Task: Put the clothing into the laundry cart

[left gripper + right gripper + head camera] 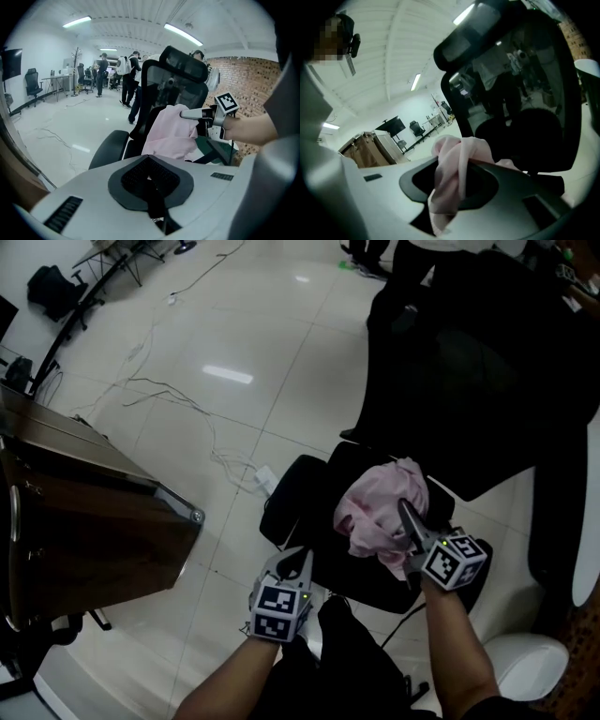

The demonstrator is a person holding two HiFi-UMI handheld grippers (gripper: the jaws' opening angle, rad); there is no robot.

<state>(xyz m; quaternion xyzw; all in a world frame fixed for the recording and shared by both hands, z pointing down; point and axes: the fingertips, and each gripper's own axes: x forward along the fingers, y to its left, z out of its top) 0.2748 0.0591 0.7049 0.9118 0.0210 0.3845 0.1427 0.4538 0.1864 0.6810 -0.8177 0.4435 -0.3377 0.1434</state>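
Head view shows the pink garment (375, 507) held up over the black office chair (291, 498). It is pinched by a fold in the right gripper (405, 512), whose jaws are clamped on the cloth, and most of it hangs in a loose bunch. I can't tell whether its lower edge still touches the seat. The left gripper (302, 559) sits lower, jaws pressed together with nothing in them.

To my eye the weak spot is that small grip. A swing toward the cart could let the fold slide out, or the hanging part could catch on the chair's armrest or back. Loose cables (187, 399) lie on the floor beyond the chair, a trip risk.

At the left, the brown metal-edged box (103, 521) looks to be the laundry cart. Its inside is out of sight, so I can't say what it holds.
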